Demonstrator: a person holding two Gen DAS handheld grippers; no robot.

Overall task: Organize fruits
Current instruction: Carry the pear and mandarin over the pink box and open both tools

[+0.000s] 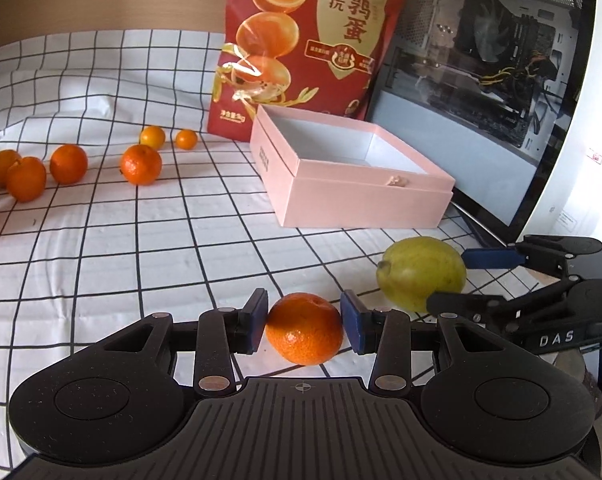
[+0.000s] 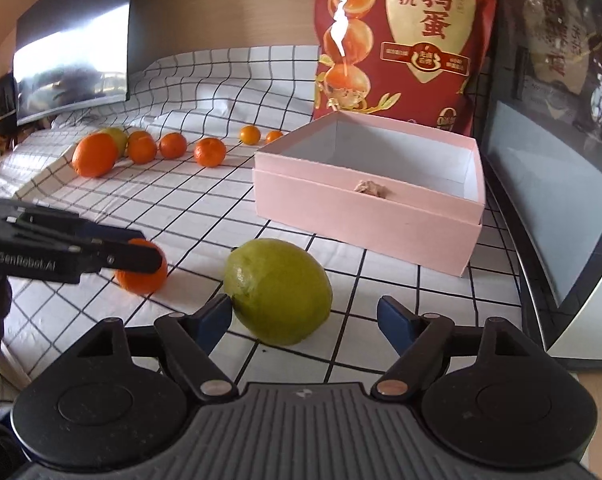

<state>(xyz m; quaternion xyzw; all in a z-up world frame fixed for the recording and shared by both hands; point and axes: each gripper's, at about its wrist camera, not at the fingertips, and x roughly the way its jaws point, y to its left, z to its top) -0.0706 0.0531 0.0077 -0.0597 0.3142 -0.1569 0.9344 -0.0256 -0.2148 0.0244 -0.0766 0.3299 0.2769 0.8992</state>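
A: Item one, nearest. What sits at the left gripper (image 1: 304, 326)?

B: One tangerine (image 1: 304, 328), directly between its fingertips, resting on the checked cloth (image 1: 101, 260). The blue pads stand against its two sides, or a hair off; whether they press yet I cannot tell. No reach is needed.

A: Item two, the right gripper (image 2: 305, 318)?

B: Spread wide around one green lemon-shaped fruit (image 2: 279, 290). The fruit lies just ahead and toward the left finger, which touches it; the right finger stands apart. Its long axis runs roughly across the jaws, nub end toward the left finger. My judgement: centre the gripper leftward before closing.

A: Item three, further out?

B: One pink box (image 2: 365, 220), lid off, ahead and to the right of both grippers. The right gripper is nearer to it. It looks empty apart from a small crumpled scrap at the front rim.

A: Item four?

B: A row of tangerines (image 2: 173, 145) with one larger orange (image 2: 94, 155), far ahead and left.

A: Writing?

B: "GenRobot.AI" on the left gripper's side, "DAS" on the right's. Farthest, a red bag (image 1: 305, 40) reads 鹌鹑蛋 and 无抗.
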